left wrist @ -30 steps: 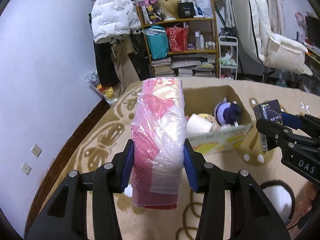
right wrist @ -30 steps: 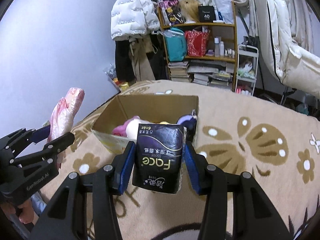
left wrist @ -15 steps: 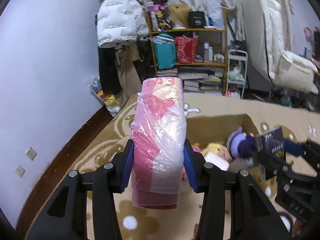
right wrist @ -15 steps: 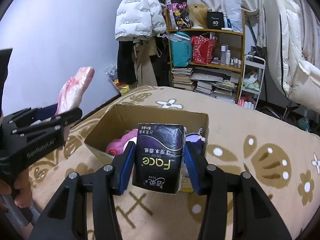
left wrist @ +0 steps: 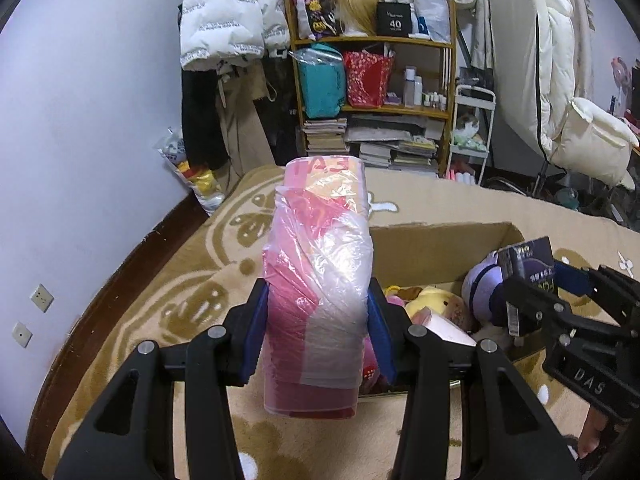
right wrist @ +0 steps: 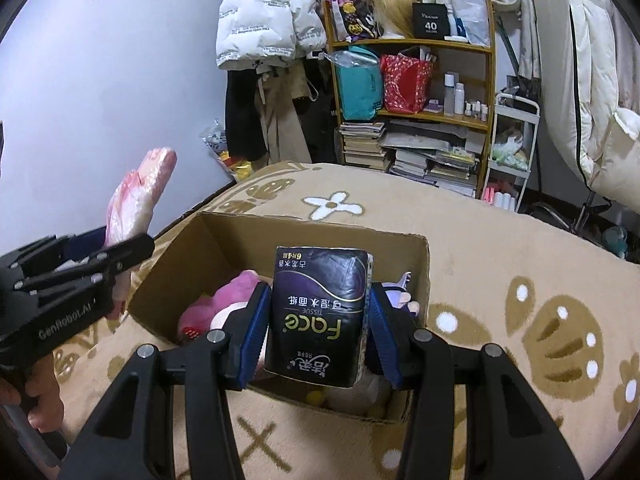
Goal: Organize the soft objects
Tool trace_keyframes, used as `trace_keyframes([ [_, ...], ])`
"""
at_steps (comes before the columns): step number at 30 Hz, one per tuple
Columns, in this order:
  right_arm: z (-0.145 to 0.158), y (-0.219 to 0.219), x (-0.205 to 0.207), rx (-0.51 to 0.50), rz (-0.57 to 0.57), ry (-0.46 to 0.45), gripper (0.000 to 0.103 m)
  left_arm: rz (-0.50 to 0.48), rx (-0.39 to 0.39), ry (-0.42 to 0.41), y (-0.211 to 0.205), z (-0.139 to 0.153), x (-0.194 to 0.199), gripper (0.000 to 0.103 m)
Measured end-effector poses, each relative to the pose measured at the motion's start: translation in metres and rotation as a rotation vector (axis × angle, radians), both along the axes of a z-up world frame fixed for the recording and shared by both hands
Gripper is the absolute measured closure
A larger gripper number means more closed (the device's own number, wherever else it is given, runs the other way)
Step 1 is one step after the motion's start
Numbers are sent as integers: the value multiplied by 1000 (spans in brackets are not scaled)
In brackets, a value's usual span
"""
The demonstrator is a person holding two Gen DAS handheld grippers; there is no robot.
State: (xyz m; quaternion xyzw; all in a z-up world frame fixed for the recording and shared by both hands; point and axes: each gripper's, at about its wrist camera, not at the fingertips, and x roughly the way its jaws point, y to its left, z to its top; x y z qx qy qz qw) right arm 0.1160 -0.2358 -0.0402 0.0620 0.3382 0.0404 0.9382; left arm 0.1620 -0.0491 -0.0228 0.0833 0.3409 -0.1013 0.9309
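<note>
My left gripper [left wrist: 316, 328] is shut on a pink pack wrapped in clear plastic [left wrist: 320, 280], held upright over the near left edge of an open cardboard box [left wrist: 440, 248]. My right gripper [right wrist: 318, 328] is shut on a black tissue pack [right wrist: 320, 316], which hangs above the box [right wrist: 224, 252]. Inside the box lie a yellow plush [left wrist: 432, 300], a purple plush [left wrist: 480, 284] and a pink plush [right wrist: 224, 300]. From the right wrist, the pink pack [right wrist: 140, 192] shows at the left.
The box sits on a beige patterned blanket [right wrist: 520, 280]. Behind it stand a wooden shelf [left wrist: 372, 80] with bags and books, a hanging white jacket [left wrist: 228, 20], a small white cart [left wrist: 472, 132] and white bedding [left wrist: 560, 100].
Both grippers have moved forward toward the box and slightly down, each keeping its pack. The box now lies right under both packs.
</note>
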Motion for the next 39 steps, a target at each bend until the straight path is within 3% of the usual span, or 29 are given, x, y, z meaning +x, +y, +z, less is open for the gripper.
trace_keyframes([
  [15,-24,-17,12,33,-22,67,51,-39,9,121,-15,-33,7,56],
  [19,-28,-19,12,45,-22,93,50,-20,21,95,-12,-28,2,46],
  [21,-27,-19,11,46,-22,98,45,-15,20,92,-10,-24,-1,43],
  [23,-25,-20,10,47,-26,92,31,-9,18,84,-7,-20,-4,36],
  [29,-9,-27,0,65,-54,62,10,0,32,39,1,-1,-21,22],
  [34,10,-36,-13,81,-70,33,0,12,20,7,13,17,-39,19],
  [39,31,-40,-32,103,-68,10,0,27,27,-27,23,35,-63,16],
])
